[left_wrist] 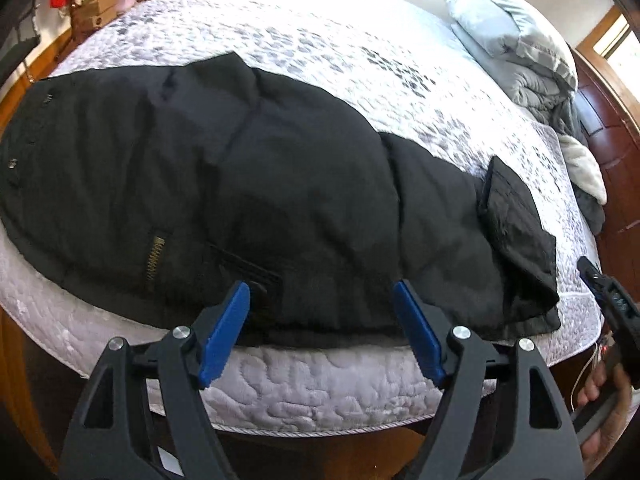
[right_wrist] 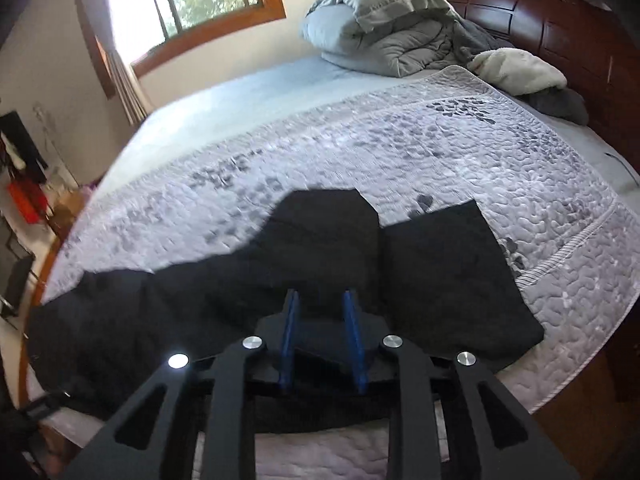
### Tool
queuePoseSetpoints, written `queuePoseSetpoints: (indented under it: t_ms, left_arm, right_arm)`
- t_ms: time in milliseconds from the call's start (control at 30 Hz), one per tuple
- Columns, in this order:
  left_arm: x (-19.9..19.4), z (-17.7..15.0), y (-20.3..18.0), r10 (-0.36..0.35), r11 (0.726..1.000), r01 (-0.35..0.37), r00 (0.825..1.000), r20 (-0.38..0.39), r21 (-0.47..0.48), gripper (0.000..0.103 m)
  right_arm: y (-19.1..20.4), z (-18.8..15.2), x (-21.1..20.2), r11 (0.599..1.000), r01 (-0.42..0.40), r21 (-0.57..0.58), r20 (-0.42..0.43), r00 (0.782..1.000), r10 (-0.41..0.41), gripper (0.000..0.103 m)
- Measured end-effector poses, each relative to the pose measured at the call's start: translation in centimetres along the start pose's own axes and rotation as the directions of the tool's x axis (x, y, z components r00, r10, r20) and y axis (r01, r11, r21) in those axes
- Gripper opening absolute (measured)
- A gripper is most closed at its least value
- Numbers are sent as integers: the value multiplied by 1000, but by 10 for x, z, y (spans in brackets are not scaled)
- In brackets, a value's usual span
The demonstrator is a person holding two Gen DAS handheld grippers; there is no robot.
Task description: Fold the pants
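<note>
No readable text, label, brand, number or sign appears in either view. The black pants (left_wrist: 260,184) show a brass zipper and small metal studs, but no lettering on them can be made out. The cardboard boxes (left_wrist: 96,12) at the far corner of the room carry a few dark marks, too small and blurred to read. The quilt (right_wrist: 440,168) on the bed bears only a leaf and pebble pattern, with no words.
</note>
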State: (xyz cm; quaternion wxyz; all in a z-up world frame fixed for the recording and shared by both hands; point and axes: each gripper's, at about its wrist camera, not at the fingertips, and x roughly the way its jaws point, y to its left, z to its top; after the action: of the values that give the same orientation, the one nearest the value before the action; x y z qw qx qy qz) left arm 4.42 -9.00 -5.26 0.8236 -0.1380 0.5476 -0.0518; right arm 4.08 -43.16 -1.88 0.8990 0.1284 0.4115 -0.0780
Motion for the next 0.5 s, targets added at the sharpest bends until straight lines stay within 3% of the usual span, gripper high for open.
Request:
queuePoseSetpoints:
  t_ms: [33, 167, 233, 333, 500]
  left_arm:
    - [3, -1, -3, -4, 1000, 4, 1000, -8, 5, 75]
    - [8, -5, -9, -17, 1000, 18, 999, -27, 19, 75]
    - [9, -6, -11, -10, 1000, 10, 1000, -29, 23, 77]
    - [11, -5, -9, -1, 1000, 2, 999, -34, 20, 78]
    - [18, -4, -7, 2, 1000, -1, 998, -61, 13, 79]
  right_arm:
    - [4, -2, 7, 999, 6, -41, -28, 1000, -8, 37]
    - [38, -11, 30, 984, -43, -173, -65, 997, 32, 47]
    - [63, -13, 42, 965, -44, -258, -71, 997, 26, 63]
    - [99, -18, 66, 913, 16, -408, -73, 996, -50, 66]
    - [113, -20, 111, 888, 81, -452, -145, 976, -163, 67]
